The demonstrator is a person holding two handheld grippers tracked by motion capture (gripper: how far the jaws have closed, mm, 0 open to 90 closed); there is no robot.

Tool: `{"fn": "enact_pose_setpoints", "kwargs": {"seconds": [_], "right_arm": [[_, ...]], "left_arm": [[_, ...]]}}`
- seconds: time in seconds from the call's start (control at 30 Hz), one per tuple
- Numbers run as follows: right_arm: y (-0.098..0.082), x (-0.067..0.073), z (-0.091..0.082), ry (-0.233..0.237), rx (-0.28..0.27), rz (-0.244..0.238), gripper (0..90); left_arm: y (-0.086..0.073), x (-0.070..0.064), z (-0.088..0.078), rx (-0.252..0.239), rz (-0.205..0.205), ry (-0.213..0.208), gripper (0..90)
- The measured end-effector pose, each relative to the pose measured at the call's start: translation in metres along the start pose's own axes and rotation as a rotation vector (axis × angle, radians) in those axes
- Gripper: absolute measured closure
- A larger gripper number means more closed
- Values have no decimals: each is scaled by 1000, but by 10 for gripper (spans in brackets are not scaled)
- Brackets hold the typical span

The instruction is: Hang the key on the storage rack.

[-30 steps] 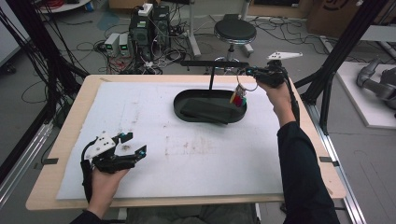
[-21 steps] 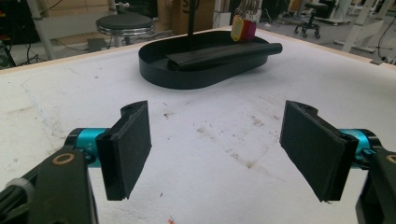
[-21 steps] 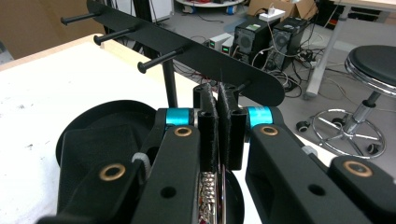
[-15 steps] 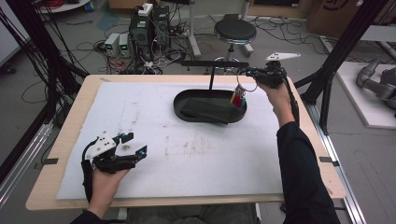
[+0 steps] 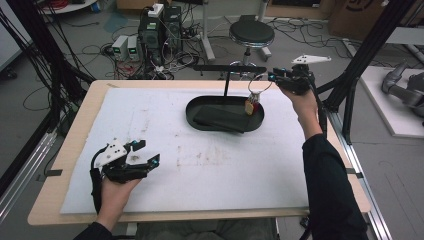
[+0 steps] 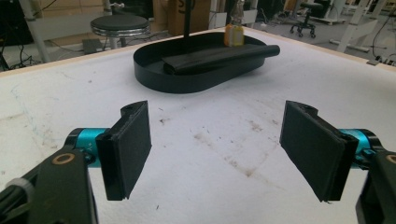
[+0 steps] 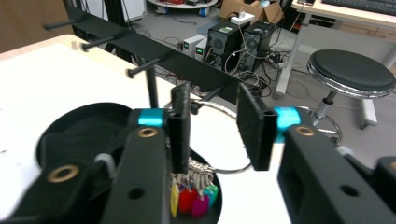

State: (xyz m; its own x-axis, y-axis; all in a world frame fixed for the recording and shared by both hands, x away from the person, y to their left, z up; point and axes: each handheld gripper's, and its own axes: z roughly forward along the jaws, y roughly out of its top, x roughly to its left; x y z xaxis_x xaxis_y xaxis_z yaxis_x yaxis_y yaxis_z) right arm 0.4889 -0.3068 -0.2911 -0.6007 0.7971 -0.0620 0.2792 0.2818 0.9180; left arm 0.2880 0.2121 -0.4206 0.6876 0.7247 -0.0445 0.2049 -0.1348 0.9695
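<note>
My right hand-held gripper (image 7: 212, 133) has just opened, releasing the key ring (image 7: 219, 140) onto the rack peg (image 7: 208, 95); hanging looks complete.

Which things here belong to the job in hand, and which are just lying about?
In the job: ring of coloured tags; black peg rack it hangs from.
Lying about: oval tray; dark roll in it; round stool; floor boxes.

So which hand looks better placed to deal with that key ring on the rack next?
Right. The right hand-held gripper is beside the key ring on the rack, jaws just opened; the left hand-held gripper rests far off.
</note>
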Motion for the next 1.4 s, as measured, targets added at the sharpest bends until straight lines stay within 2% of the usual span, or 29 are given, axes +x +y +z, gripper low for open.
{"fn": "enact_pose_setpoints", "kwargs": {"seconds": [0.13,0.2,0.3,0.47,0.67,0.73,0.87,0.93,0.97,1.0,1.13,1.2,1.3,1.4], "right_arm": [[5,9,-24,1,5,19,572],[4,15,-39,-6,-20,15,559],[-2,23,-60,2,-18,22,543],[-20,34,-92,16,-47,35,473],[-52,41,-116,45,-93,70,431],[-65,42,-121,48,-106,80,416],[-89,45,-126,86,-116,118,374],[-100,46,-127,90,-120,121,361],[-112,48,-127,85,-126,126,351],[-112,48,-127,85,-126,126,351],[-136,48,-123,85,-132,159,323],[-147,46,-118,86,-105,175,314],[-152,46,-116,80,-107,186,313],[-157,46,-113,73,-97,176,312]], "left_arm": [[4,5,5,2,4,2,247],[6,8,7,0,2,1,247],[8,13,11,-1,-3,2,247],[11,19,15,-6,-7,12,247],[12,20,19,-10,-5,22,247],[12,20,19,-10,-1,27,245],[12,20,17,-13,10,37,243],[12,20,16,-13,12,41,243],[12,20,15,-14,13,43,243],[12,20,15,-14,13,44,243],[10,21,12,-12,13,59,241],[9,22,11,-10,13,67,229],[7,21,12,-1,11,81,212],[5,19,13,9,19,75,212]]}}
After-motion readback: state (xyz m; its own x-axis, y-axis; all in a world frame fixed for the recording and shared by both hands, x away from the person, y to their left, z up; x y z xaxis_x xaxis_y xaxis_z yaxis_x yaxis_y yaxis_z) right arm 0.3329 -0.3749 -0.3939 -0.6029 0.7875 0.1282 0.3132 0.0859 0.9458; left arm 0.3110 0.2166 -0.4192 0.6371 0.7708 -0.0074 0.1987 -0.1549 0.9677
